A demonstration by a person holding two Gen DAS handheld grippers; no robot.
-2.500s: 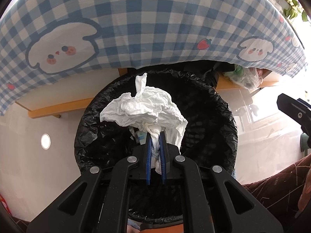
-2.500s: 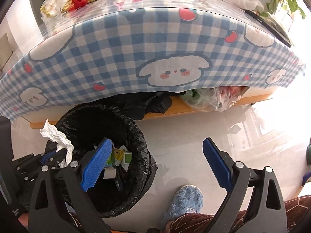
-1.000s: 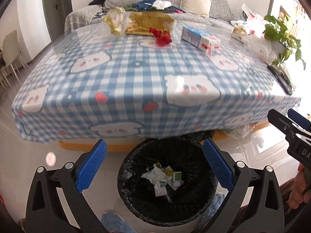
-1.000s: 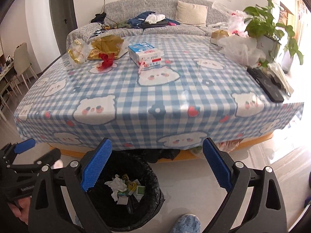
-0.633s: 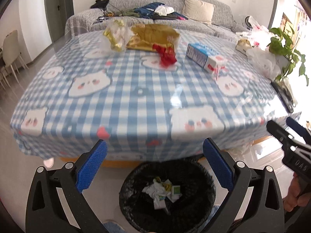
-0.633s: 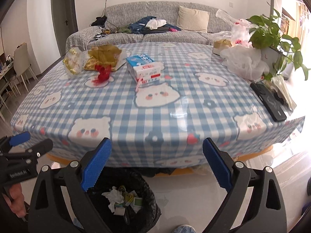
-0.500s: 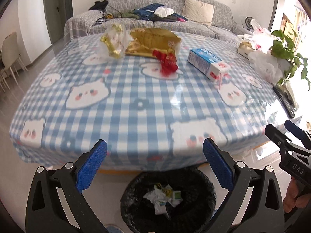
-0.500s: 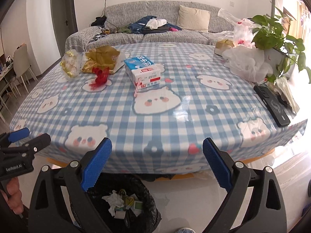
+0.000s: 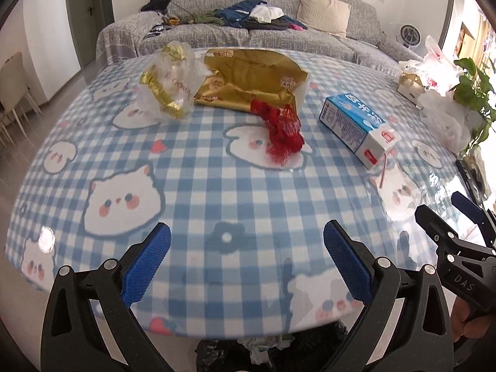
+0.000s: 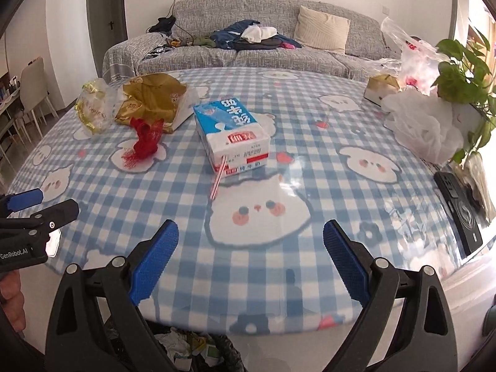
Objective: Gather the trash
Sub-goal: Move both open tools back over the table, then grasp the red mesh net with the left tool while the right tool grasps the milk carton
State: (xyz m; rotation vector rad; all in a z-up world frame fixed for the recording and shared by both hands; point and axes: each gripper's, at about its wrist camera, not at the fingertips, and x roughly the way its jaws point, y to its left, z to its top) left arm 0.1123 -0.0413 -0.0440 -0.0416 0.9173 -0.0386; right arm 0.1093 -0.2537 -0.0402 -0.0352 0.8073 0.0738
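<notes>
Trash lies on the blue checked tablecloth point(image 9: 192, 186): a red mesh net point(image 9: 283, 131), a gold foil bag point(image 9: 251, 77), a clear wrapper with gold foil point(image 9: 167, 83) and a blue and white milk carton point(image 9: 356, 128) with a straw. My left gripper point(image 9: 246, 265) hangs open and empty over the table's near edge. The right gripper point(image 10: 249, 262) is open and empty too, facing the milk carton point(image 10: 232, 133); the red net point(image 10: 145, 139) and gold bag point(image 10: 152, 102) lie to its left. A black-lined bin point(image 10: 192, 352) with crumpled paper peeks out below the edge.
At the right edge of the table are a white plastic bag point(image 10: 424, 127), a potted plant point(image 10: 462, 74), a small box point(image 10: 381, 90) and a black phone point(image 10: 462, 210). A grey sofa point(image 10: 248, 46) with clothes stands behind. Chairs point(image 10: 31, 93) are at the far left.
The left gripper dropped the crumpled tissue into the bin and opened. Both grippers then rose from the bin to table height and moved in over the tabletop.
</notes>
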